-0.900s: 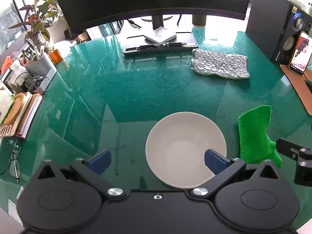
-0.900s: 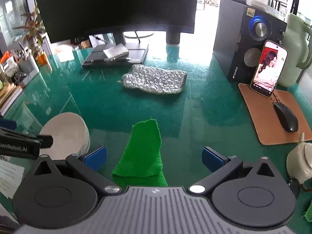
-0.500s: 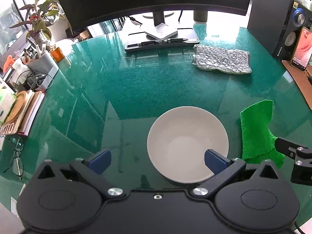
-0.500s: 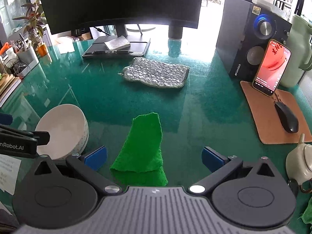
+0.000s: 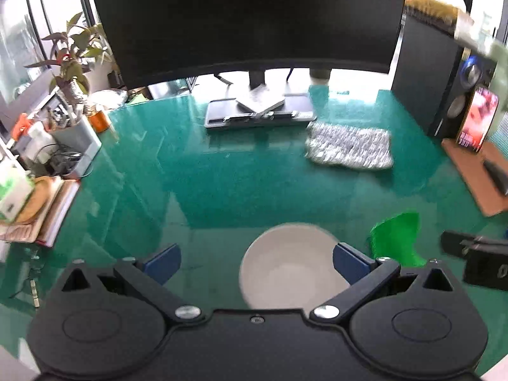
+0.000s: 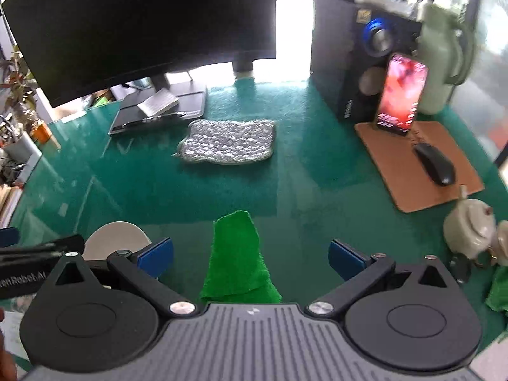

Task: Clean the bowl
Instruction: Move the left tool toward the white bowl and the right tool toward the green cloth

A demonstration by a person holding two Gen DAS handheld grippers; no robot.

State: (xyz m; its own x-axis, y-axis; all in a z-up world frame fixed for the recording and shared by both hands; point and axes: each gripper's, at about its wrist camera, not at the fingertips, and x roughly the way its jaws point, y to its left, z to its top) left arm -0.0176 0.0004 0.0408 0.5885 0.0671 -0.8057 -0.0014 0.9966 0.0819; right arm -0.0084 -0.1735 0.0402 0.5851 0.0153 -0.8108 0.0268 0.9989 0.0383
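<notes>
Item count: one bowl [image 5: 287,265], one green cloth [image 6: 236,257], one silver pad [image 6: 227,142], one monitor [image 5: 247,19], one speaker [image 6: 355,63], one phone [image 6: 400,93], one mouse [image 6: 434,163], one teapot [image 6: 469,231], two grippers, left gripper [image 5: 256,258] and right gripper [image 6: 250,255].

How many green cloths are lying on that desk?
2. One green cloth lies beside the white bowl, between the right hand-held gripper's open fingers. A second green cloth peeks in at the far right edge, mostly cut off.

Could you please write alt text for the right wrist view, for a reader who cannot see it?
The right hand-held gripper hangs open over a green cloth on a green table. A white bowl sits to the cloth's left, and a silvery pad lies beyond.
</notes>
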